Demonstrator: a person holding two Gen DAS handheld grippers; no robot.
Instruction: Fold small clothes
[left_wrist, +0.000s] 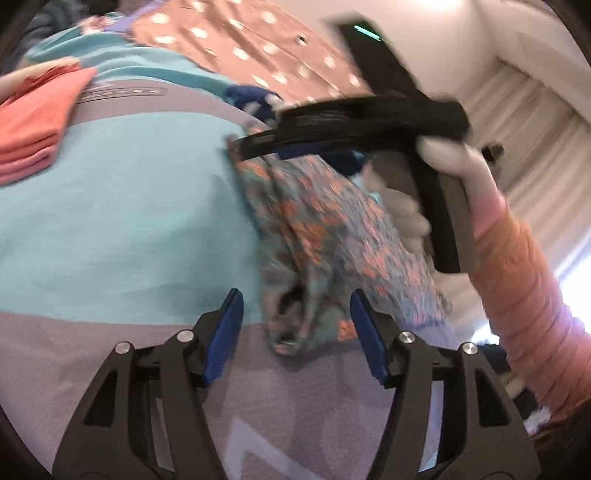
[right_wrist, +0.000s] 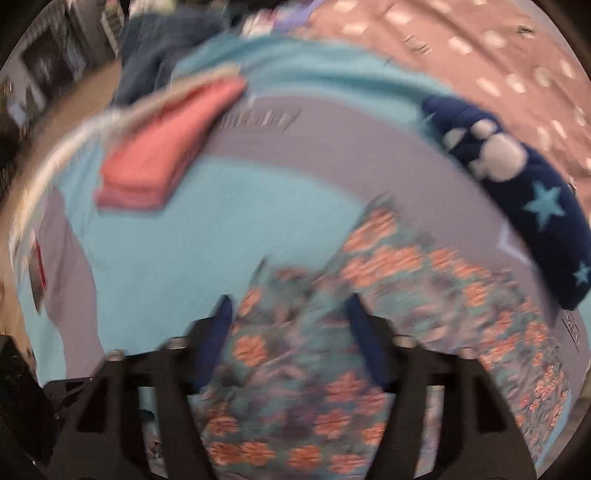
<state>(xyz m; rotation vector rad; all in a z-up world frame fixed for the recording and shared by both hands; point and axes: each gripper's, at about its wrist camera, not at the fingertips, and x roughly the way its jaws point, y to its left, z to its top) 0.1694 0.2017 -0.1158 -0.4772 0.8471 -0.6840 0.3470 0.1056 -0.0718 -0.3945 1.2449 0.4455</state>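
Both jaws stand spread: left hand-held gripper (left_wrist: 295, 332) and right hand-held gripper (right_wrist: 291, 339) grip nothing. The floral garment (left_wrist: 325, 221), centre-right on the turquoise blanket (left_wrist: 129, 206), looks light, limp (take a hem corner).

Lying rumpled on the turquoise-and-grey blanket (right_wrist: 155, 236): a small floral garment (right_wrist: 388, 302) of teal cloth with orange blossoms, bunched into folds and running in a long strip toward the blanket's right side. Resting at the blanket's far left: a neat, flat stack of folded coral-pink clothes (right_wrist: 166, 155). Draped along the right edge: a navy piece with pale stars and white blobs (right_wrist: 517, 184).
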